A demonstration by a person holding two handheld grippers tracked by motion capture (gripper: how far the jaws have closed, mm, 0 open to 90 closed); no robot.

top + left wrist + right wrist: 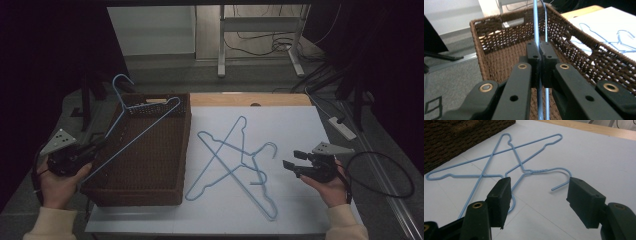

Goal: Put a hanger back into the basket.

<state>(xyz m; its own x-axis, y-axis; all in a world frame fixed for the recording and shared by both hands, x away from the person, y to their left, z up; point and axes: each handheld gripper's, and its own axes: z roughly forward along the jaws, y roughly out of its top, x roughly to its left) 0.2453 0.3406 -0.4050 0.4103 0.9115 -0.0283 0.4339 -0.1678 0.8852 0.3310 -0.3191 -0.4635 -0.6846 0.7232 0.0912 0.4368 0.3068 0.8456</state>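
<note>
A brown wicker basket [185,145] stands on the left of the table. My left gripper [97,146] sits at its left rim, shut on the wire of a blue hanger [150,127] that slants up over the basket, hook toward the far side. In the left gripper view the jaws [539,47] meet around that hanger's wire [535,22]. Two more blue hangers lie crossed on the white sheet [300,125], one with its hook [273,146] toward my right gripper [291,158]. That gripper [539,182] is open, just short of the hook [564,171].
A bare wooden strip [250,99] edges the table's far side. A white power strip [342,127] and a looping black cable [390,175] lie off the right edge. A desk frame stands on the floor behind. The basket's corner [461,135] is in the right gripper view.
</note>
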